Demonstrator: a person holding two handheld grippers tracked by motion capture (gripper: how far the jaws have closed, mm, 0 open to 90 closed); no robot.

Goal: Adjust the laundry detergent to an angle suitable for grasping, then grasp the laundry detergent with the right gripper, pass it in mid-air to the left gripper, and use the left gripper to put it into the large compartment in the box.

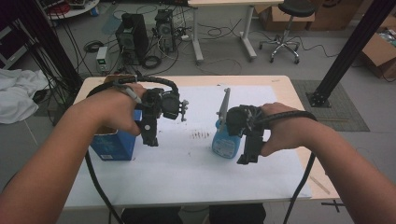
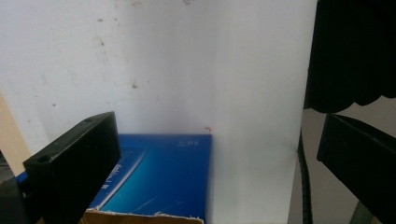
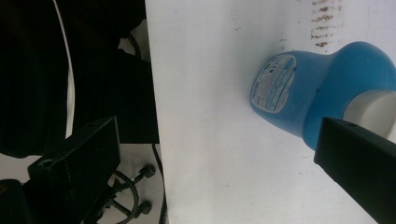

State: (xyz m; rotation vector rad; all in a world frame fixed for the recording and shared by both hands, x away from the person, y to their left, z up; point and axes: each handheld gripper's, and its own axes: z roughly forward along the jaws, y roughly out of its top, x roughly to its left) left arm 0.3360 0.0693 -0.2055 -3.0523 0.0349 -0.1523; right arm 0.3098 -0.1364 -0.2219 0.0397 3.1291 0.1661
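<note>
From the high view we see both forearms come in from the bottom edge, cut off by it, each hand wrapped over its tool so that much of the mechanism is covered. The left tool [image 1: 150, 133] hangs pointing down just right of a blue box [image 1: 112, 147] at the desk's left side; the hand hides most of the box top, so we cannot tell from here whether tool and box touch. In the left gripper view its jaws stand wide apart, the blue box [image 2: 159, 179] low between them, its torn cardboard edge cut off by the bottom of the view. The right tool [image 1: 247, 151] also points down, just right of a blue spray bottle [image 1: 225, 142] standing upright on the white sheet [image 1: 187, 172] that covers the desk [image 1: 285, 84]. In the right gripper view the jaws are likewise spread, nothing held, with the blue bottle [image 3: 308, 98] beside the right-hand jaw, which covers part of its white neck. Its label print is too small to read. Beyond lie faint brown marks [image 1: 201, 135] on the sheet.
</note>
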